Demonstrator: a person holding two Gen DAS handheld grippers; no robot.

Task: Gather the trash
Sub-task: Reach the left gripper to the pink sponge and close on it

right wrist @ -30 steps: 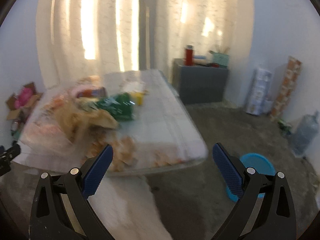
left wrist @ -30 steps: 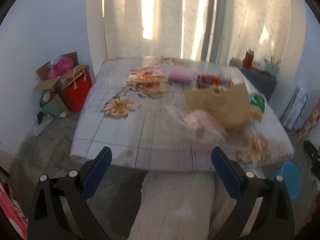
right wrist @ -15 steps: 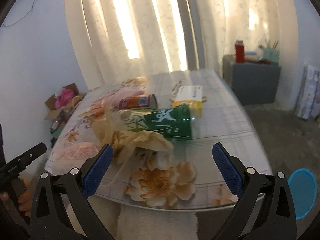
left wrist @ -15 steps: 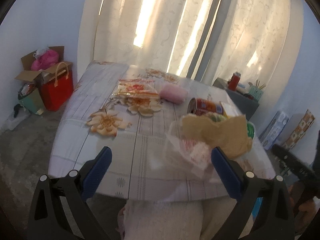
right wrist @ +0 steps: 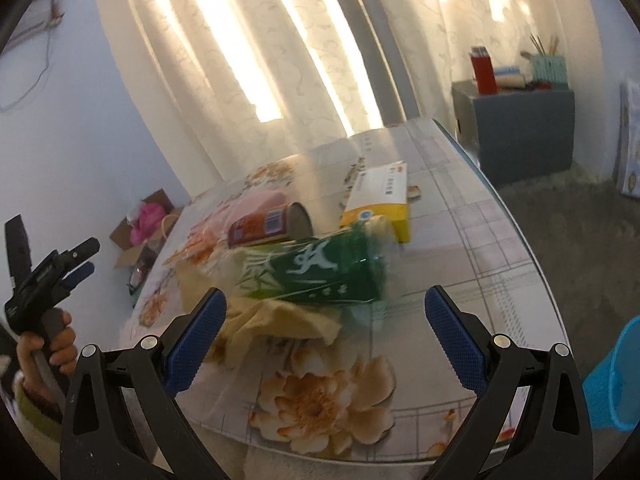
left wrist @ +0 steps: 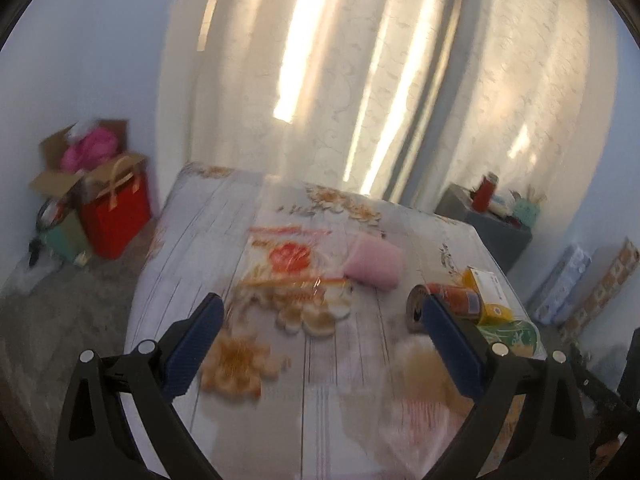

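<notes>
Trash lies on a flowered table [right wrist: 480, 236]. In the right wrist view a green cup [right wrist: 320, 272] lies on its side, with a crumpled brown paper bag [right wrist: 276, 320] in front, an orange can [right wrist: 268, 222] and a yellow-white box [right wrist: 378, 196] behind. My right gripper [right wrist: 325, 312] is open and empty, just short of the cup. In the left wrist view my left gripper [left wrist: 320, 320] is open and empty above the table. A clear printed wrapper [left wrist: 288, 256], a pink cup [left wrist: 374, 262], the can [left wrist: 444, 300] and the box [left wrist: 486, 290] lie ahead.
A red bag [left wrist: 114, 210] and cardboard box [left wrist: 76, 160] stand on the floor left of the table. A grey cabinet [right wrist: 516, 128] with a red bottle stands at the back right. A blue bin [right wrist: 616, 376] is at the right edge. Curtains hang behind.
Both grippers have moved closer to the table. The left view has swung left and up over the wrapper. The right gripper has closed in on the green cup.
</notes>
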